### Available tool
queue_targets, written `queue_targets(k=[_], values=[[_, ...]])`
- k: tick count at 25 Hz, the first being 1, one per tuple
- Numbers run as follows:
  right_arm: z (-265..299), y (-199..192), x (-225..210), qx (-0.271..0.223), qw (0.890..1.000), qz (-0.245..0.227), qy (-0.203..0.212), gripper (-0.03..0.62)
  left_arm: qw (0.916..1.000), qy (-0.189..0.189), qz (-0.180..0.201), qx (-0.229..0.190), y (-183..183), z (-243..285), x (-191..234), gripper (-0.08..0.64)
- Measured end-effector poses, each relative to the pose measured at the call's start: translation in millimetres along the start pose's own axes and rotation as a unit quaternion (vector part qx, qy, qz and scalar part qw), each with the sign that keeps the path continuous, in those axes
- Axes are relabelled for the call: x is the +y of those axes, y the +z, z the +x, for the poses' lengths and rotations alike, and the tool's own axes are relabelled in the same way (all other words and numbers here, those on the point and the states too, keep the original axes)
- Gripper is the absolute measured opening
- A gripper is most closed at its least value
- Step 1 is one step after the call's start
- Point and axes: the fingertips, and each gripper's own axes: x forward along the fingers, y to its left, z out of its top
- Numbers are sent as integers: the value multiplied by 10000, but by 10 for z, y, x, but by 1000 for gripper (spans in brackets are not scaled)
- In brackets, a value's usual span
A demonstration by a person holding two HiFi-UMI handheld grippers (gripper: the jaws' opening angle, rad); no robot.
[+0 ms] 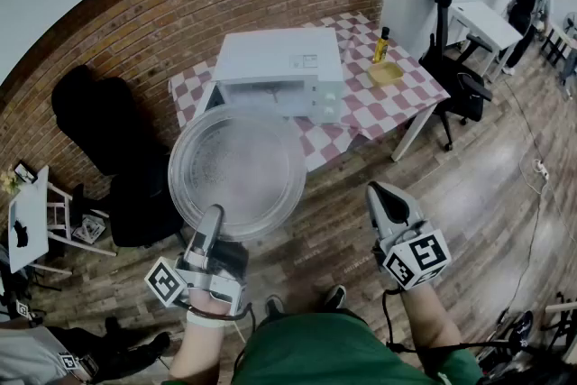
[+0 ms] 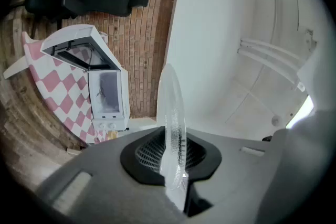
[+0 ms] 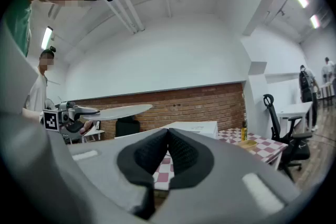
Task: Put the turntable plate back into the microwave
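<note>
Head view: the left gripper clamps the near rim of the plate, held in the air before the microwave on the table. The right gripper is well apart. Left gripper view: plate edge-on between the pads, microwave door open. Right gripper view: jaws closed on nothing; plate roughly level.

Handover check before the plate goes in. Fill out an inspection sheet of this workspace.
Surface: checkered table, microwave on it, door open.
Job's things: glass plate held in the air in front of the microwave, not yet inside.
Clutter: bottle and yellow dish on the table's right end.
Grippers: left gripper shut on the plate's rim; right gripper shut, empty.
Cables: one cable across the wood floor at right.
Surroundings: brick wall, office chair, white desk.
</note>
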Motion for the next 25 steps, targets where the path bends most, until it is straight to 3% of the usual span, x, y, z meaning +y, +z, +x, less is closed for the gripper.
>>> queue_targets(k=[10,12,15,17,19,20,22,25], values=[[124,97,723,-160,9981,-151,-571,3,9973,-262,-105,683,495,-240,-297,43],[145,66,783,-179,9977,143,-636,3,9967,-281,-105,753,562,-259,-337,43],[164,-44,770,-106,9927,1004,-659,3,9964,-293,-67,787,595,-270,-379,44],[217,-121,744,3,9801,1927,-466,3,9966,-309,-30,762,595,-243,-396,44],[315,-104,781,35,9551,2961,-24,16,9971,-312,-11,693,590,-184,-399,46],[372,-51,845,15,9404,3390,265,55,9974,-305,10,655,586,-148,-395,44],[492,89,1026,-37,9158,3928,838,177,9978,-292,68,593,572,-58,-378,44],[636,170,1211,51,8936,4328,1190,210,9983,-243,64,517,504,80,-328,44]])
